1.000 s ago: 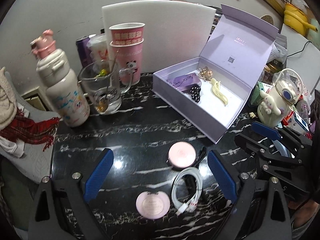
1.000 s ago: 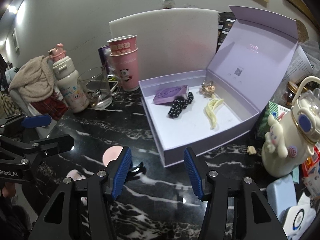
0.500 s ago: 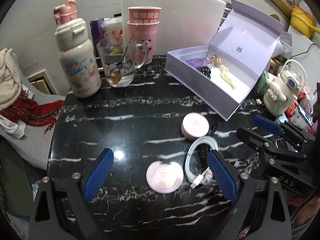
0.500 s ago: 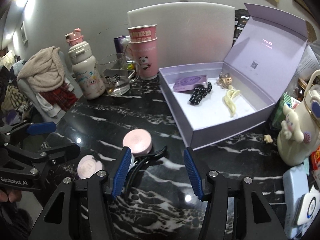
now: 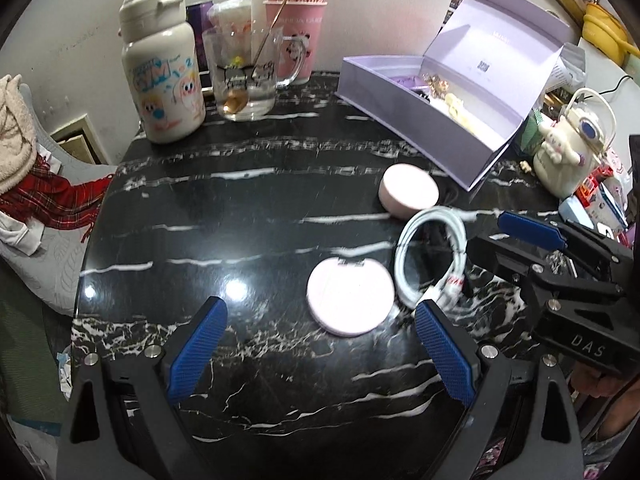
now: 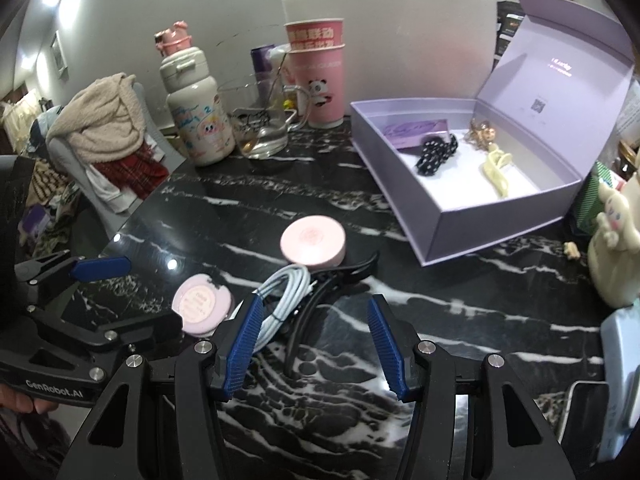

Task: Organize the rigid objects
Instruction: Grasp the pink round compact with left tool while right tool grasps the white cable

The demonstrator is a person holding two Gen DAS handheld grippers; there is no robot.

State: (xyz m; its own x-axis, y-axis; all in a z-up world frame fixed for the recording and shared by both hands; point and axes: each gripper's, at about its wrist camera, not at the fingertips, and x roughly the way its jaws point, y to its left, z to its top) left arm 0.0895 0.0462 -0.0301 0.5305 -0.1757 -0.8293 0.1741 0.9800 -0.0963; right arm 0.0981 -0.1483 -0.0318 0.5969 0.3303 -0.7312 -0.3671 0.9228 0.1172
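Fingers (image 5: 204,344) of both grippers stand apart, empty, above pink compact (image 5: 350,297).

Both grippers have been lowered toward the black marble tabletop (image 5: 248,236) and brought nearer the loose items. The left gripper (image 5: 318,344), jaws wide apart, is now set around the flat round pink compact mirror (image 5: 350,296), which lay well ahead of it a second ago. The right gripper (image 6: 314,344), jaws half apart, has been moved up to the black curved hair claw (image 6: 320,300) and the coiled white cable (image 6: 280,296), whose near ends now lie between its fingers.
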